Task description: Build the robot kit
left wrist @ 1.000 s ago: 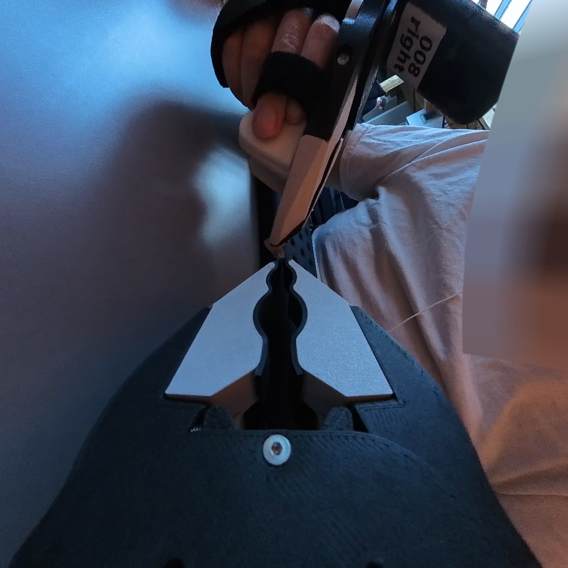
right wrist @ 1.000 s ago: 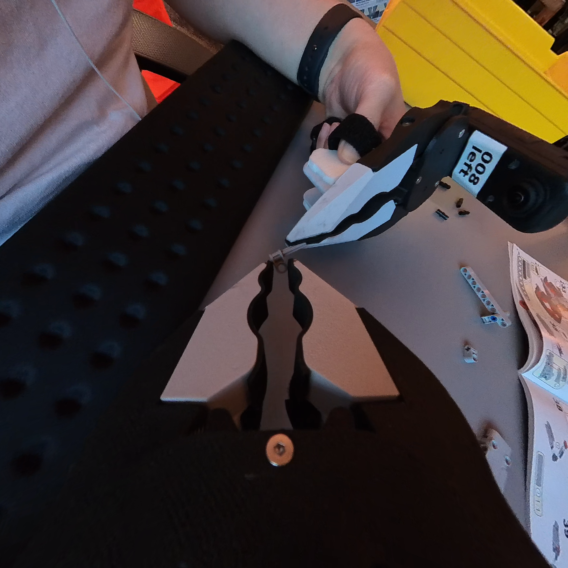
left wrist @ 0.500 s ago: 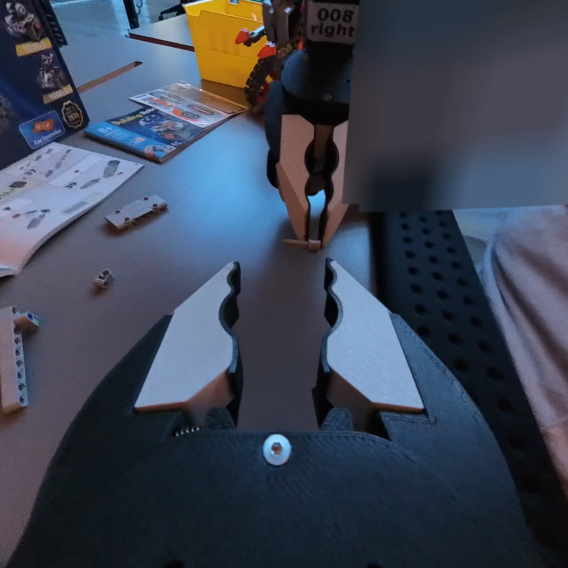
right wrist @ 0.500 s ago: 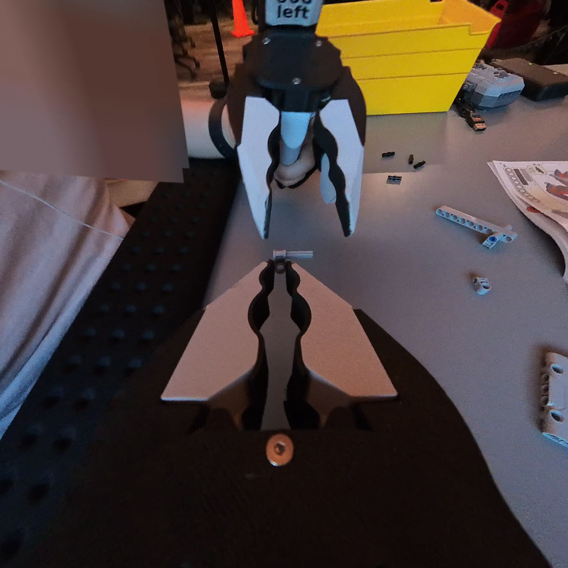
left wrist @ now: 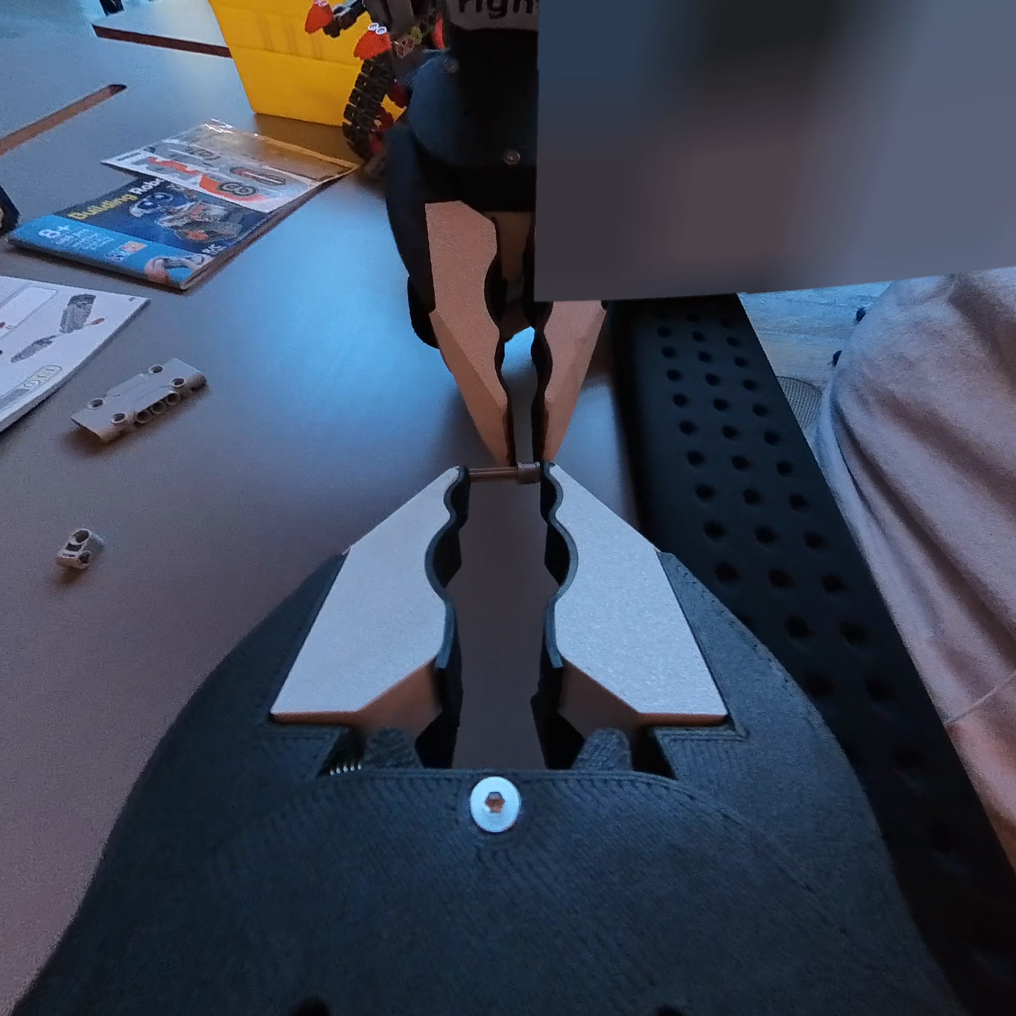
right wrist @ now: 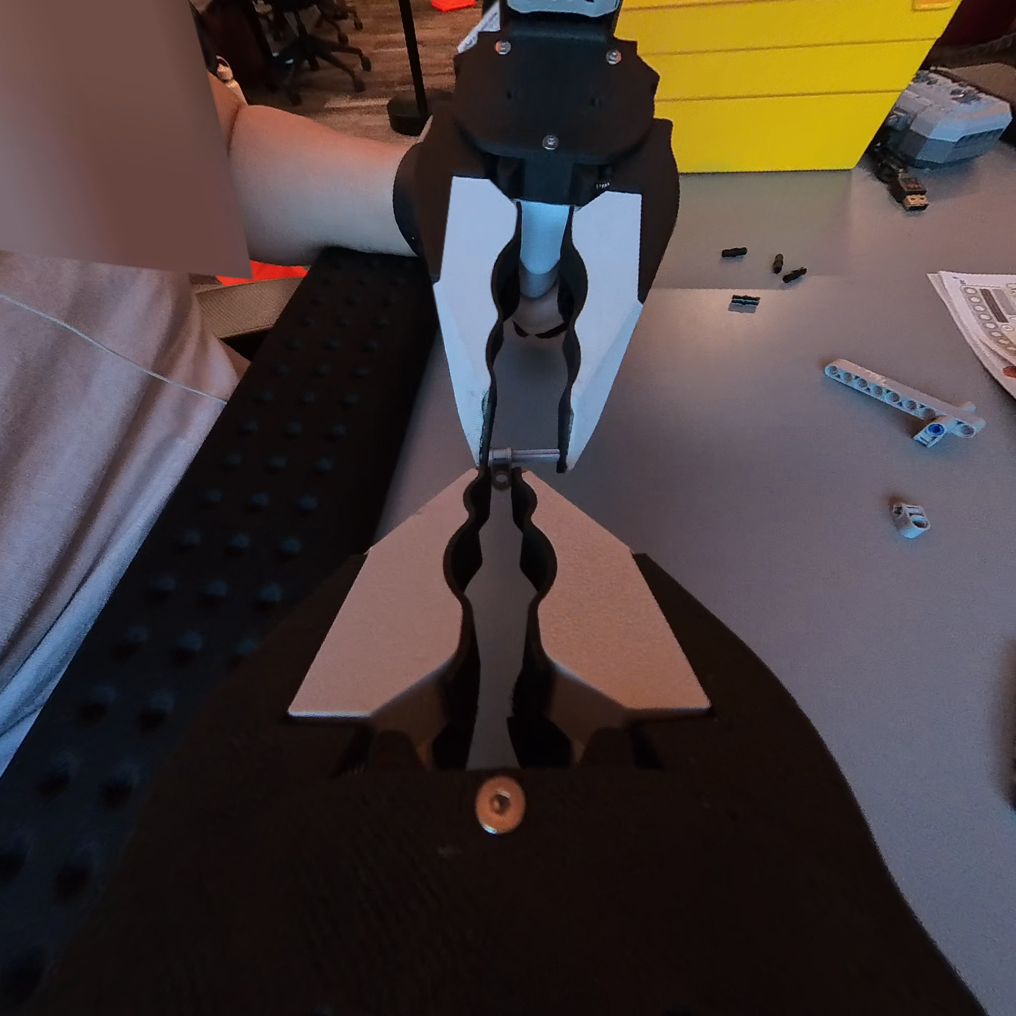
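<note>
the grey tabletop (right wrist: 742, 577) carries everything, with a black perforated mat (right wrist: 231, 522) along its near edge by the person's pale sleeve (right wrist: 82, 412). a yellow bin (right wrist: 769, 88) stands toward the far edge, and beside it a grey brick-built model (right wrist: 934, 121). printed booklets (left wrist: 181, 203) and an open instruction sheet (left wrist: 33, 341) bear writing and pictures; both grippers carry a white label with print at the top, cut off by the frame edge.

the left gripper (left wrist: 504, 473) is partly closed, its tips bridged by a thin axle pin (left wrist: 495, 474) that touches both inner faces; the pin's length sets the gap. the right gripper (right wrist: 500, 477) faces it tip to tip, with jaws drawn narrow and pinching a small grey connector (right wrist: 500, 467) that sits on one end of the same pin. so the pin and connector hang just above the tabletop near the mat's edge, caught between the two pairs of tips.

loose parts lie well apart from them: a long grey holed beam (right wrist: 901, 401) with a blue-marked end toward the right edge, a flat grey holed plate (left wrist: 137, 398), a tiny grey connector piece (right wrist: 910, 518), and a few small black pins (right wrist: 769, 269) nearer the bin.
</note>
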Available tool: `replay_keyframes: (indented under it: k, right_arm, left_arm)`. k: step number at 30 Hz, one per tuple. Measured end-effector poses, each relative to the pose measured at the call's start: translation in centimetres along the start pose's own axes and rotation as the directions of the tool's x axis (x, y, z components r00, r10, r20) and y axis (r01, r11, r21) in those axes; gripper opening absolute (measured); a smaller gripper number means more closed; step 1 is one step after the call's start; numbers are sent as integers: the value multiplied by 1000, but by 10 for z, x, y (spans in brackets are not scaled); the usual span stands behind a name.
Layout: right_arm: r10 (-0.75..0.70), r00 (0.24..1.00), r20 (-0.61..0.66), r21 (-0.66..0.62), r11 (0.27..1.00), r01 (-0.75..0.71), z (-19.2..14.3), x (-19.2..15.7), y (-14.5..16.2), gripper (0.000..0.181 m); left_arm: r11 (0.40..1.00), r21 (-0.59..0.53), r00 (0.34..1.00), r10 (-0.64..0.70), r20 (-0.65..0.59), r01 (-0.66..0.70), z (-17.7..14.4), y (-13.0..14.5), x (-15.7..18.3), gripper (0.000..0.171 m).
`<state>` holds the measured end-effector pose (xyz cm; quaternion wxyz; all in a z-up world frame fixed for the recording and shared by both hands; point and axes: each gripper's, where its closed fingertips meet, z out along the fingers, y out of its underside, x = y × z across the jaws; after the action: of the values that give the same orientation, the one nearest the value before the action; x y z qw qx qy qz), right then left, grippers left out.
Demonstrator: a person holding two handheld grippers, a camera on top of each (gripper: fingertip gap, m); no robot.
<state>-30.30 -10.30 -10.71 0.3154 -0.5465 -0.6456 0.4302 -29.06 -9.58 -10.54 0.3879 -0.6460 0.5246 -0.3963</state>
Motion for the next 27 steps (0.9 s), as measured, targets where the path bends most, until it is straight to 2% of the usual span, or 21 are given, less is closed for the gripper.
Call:
replay_keyframes:
  k: [11, 22, 27]
  right_arm:
    - [4, 1000, -22, 1, 1000, -4, 0, 3, -1, 7]
    - [37, 999, -24, 40, 999, -36, -3, 6, -5, 7]
    - [54, 998, 33, 86, 995, -56, -3, 2, -8, 7]
  left_arm:
    - [998, -42, 997, 51, 56, -49, -1, 0, -2, 23]
    - [1000, -5, 999, -7, 50, 8, -3, -4, -4, 21]
    - [995, 32, 996, -90, -24, 91, -6, -7, -1, 22]
